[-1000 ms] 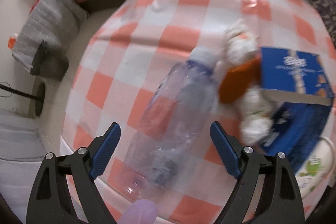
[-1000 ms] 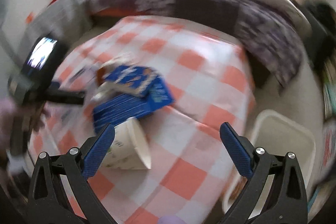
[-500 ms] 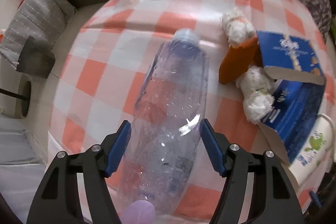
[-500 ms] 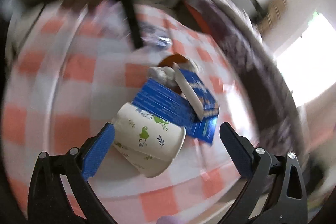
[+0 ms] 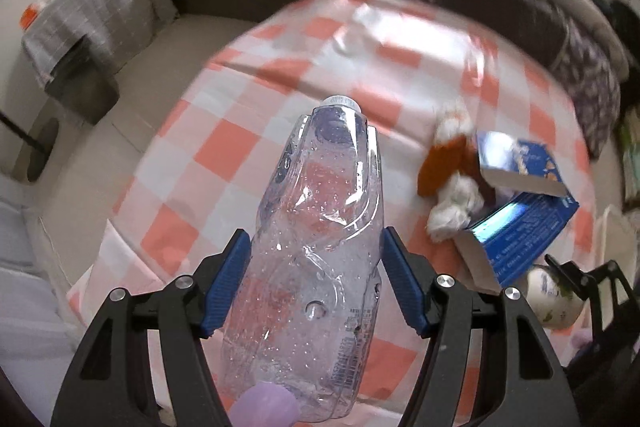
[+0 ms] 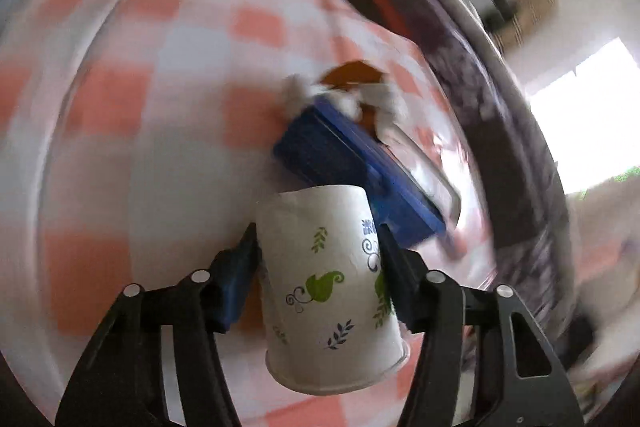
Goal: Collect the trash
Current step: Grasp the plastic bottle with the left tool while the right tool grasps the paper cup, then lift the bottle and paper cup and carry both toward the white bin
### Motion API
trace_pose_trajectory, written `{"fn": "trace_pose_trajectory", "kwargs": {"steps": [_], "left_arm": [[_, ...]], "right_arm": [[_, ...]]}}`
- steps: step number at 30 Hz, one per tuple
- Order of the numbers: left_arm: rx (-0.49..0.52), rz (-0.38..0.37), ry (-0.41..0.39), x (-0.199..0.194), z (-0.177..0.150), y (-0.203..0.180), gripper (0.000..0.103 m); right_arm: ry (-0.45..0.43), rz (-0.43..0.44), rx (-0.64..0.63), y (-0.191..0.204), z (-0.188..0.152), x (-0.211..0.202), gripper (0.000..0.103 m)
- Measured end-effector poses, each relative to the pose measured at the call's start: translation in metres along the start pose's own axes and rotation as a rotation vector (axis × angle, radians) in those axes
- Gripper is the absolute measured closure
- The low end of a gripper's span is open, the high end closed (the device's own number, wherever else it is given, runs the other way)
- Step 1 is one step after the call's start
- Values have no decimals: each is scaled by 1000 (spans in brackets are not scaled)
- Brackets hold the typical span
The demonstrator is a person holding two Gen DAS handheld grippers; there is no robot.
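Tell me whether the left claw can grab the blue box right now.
Probably not. The left claw is shut on the plastic bottle, so it has no free grip. The blue box lies open to approach on the checked tablecloth, off to its right.

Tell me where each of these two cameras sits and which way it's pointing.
Left wrist view: sits on the left tool, looking along its fingers down at the checked tablecloth; its fingers clamp a clear plastic bottle.
Right wrist view: sits on the right tool, looking along its fingers over the same table, blurred; its fingers clamp a paper cup.
Shared: blue box, tissue wads, tablecloth, and the cup.
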State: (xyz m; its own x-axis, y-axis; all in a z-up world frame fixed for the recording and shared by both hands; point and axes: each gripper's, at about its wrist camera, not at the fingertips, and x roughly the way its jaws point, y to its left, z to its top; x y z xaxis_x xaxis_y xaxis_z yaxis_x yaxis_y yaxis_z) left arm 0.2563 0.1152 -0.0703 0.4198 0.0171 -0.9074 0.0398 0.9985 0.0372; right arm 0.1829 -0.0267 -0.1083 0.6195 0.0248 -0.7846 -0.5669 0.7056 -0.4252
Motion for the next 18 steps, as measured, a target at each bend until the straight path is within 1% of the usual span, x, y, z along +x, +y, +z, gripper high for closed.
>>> {"fn": "trace_pose_trajectory", "kwargs": {"steps": [1,2,3,4,6,8,11,12,16,18], "left_arm": [[-16,-4,-15,-4,0,3,37],[-45,-18,-42,-11,2,9,37],[-64,-32,-59,-15,3,12,37],[-87,-52,-79,-21,4,16,37],[-116,-86,-109,-28,8,22,37],[-148,-131,-151,-39,9,26,37],[-175,-177,-198,-51,9,26,37],[-179,-182,-220,-56,9,25,37],[-195,-201,-281,-72,7,19,37],[-204,-208,-309,-78,6,14,37]], "right_arm": [[-4,20,43,-6,1,-1,50],[-19,68,154,-23,6,-7,50],[-31,92,213,-30,7,-10,50],[-58,137,334,-47,11,-16,50],[-80,169,431,-58,6,-21,50],[-123,211,569,-73,3,-28,50],[-182,240,692,-88,-3,-36,50],[-202,234,721,-93,-5,-41,50],[-271,190,764,-95,-14,-58,50],[-287,171,766,-98,-15,-62,50]]}}
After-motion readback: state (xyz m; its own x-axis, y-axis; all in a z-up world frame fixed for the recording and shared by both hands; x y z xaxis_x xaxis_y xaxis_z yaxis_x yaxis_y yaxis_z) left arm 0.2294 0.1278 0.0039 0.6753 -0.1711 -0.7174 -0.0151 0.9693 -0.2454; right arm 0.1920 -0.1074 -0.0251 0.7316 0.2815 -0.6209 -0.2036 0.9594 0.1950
